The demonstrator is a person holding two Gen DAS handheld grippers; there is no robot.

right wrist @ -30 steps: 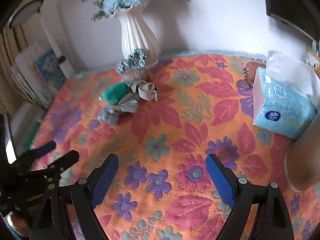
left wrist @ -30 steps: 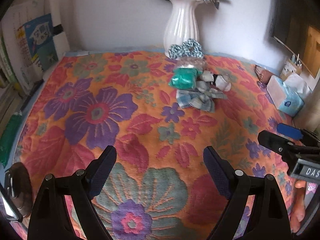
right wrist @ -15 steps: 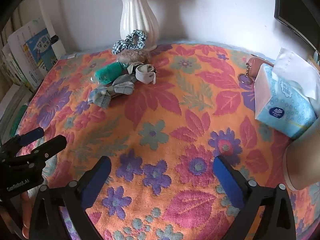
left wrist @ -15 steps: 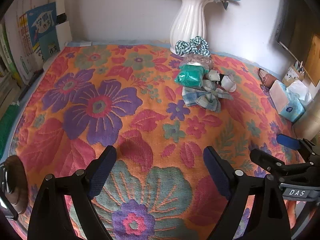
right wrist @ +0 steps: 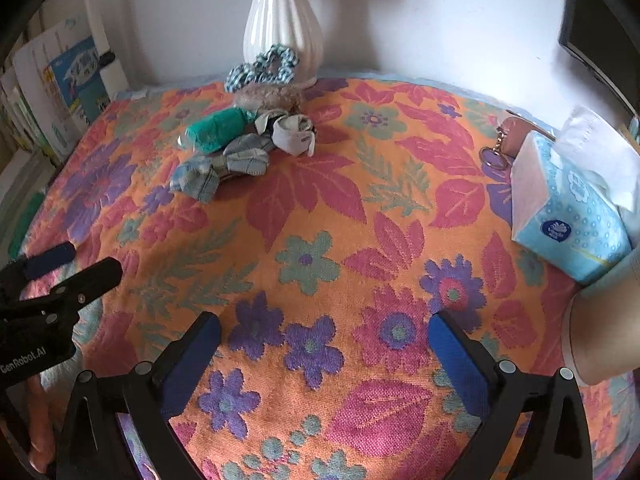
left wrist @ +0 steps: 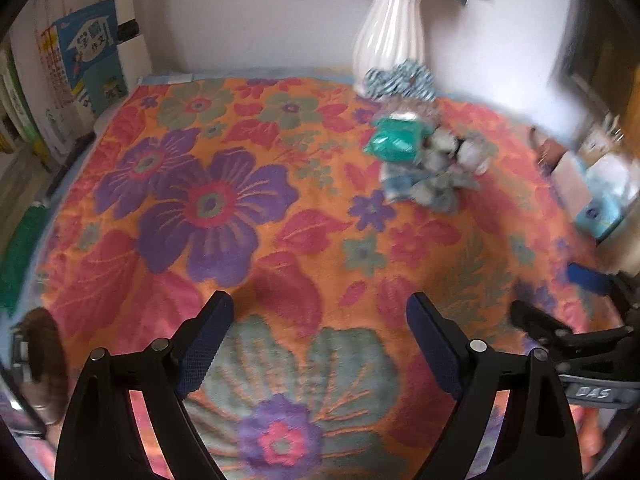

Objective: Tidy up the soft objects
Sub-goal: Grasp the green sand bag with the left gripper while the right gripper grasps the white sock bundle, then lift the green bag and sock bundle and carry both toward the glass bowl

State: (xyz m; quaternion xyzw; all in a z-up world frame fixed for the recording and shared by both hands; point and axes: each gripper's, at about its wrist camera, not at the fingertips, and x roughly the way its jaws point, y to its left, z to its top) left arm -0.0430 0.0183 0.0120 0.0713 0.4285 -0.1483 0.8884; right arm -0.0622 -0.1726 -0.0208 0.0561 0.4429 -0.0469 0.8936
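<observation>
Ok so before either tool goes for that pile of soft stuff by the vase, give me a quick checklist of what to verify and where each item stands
1. Right tool open and empty: ok; its jaws have just been opening, nothing between them.
2. Left tool open and empty: ok.
3. Pile located: ok; green bundle, plaid cloth and white rolled piece lie touching in front of the white vase.
4. Striped scrunchie clear of the vase: not ok, it rests against the base.
5. Path over the floral cloth to the pile free: ok.
6. How many pieces are tangled in the pile: cannot tell.
</observation>
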